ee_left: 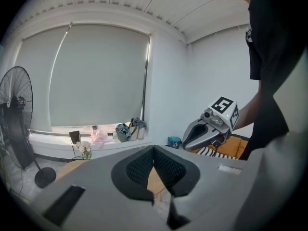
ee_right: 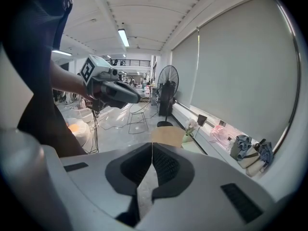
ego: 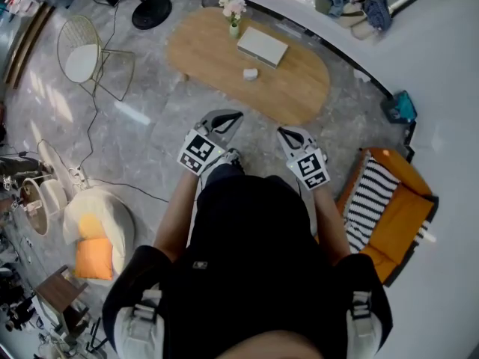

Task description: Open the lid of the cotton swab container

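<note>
A small white container (ego: 250, 73) sits on the oval wooden table (ego: 299, 88), between a flat white box and the table's near edge. Both grippers are held in front of the standing person's body, short of the table and well away from the container. My left gripper (ego: 228, 117) is shut with nothing in it; in its own view the pads (ee_left: 144, 165) meet. My right gripper (ego: 287, 133) is shut and empty too, its pads (ee_right: 161, 165) pressed together. Each gripper view shows the other gripper: the right gripper (ee_left: 207, 131) and the left gripper (ee_right: 115, 93). Neither gripper view shows the container.
A flat white box (ego: 262, 46) and a vase of flowers (ego: 233, 17) stand on the table. A wire chair (ego: 86, 51) and a fan base (ego: 151, 11) stand at the far left. An orange armchair with a striped cushion (ego: 389, 208) is to the right, a beanbag (ego: 93, 230) to the left.
</note>
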`<control>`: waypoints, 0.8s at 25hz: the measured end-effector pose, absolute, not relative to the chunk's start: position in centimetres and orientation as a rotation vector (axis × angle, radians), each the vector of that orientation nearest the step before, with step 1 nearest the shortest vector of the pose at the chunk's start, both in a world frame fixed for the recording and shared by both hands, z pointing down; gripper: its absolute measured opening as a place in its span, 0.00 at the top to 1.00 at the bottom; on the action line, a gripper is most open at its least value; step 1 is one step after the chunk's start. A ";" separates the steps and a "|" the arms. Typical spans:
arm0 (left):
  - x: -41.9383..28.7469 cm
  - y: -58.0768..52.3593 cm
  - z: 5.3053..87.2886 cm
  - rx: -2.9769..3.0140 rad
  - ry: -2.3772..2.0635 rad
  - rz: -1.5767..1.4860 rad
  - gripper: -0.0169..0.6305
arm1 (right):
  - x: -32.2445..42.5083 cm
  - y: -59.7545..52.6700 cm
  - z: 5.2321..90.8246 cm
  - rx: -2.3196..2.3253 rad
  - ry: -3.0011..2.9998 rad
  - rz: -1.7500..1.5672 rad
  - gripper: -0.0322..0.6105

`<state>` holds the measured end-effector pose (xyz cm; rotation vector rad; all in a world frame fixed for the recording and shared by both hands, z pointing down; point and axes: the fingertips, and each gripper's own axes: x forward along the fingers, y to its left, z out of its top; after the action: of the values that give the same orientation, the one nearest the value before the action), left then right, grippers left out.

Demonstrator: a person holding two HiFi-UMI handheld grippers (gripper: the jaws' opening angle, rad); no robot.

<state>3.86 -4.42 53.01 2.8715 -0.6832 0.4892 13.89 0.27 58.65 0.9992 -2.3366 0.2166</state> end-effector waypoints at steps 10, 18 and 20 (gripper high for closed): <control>-1.6 -6.3 54.2 2.831 -0.749 0.485 0.97 | 9.5 -3.4 58.9 0.951 -2.360 0.164 0.95; -4.8 -7.1 54.5 2.810 -0.795 0.457 0.97 | 6.7 -4.7 58.9 0.918 -2.356 0.140 0.95; -5.3 -7.5 54.6 2.810 -0.793 0.452 0.97 | 6.2 -5.1 58.8 0.920 -2.355 0.134 0.95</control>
<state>-5.34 -7.46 54.64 2.8100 -0.7927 0.4521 6.18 -5.14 58.75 0.9199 -2.3552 0.1339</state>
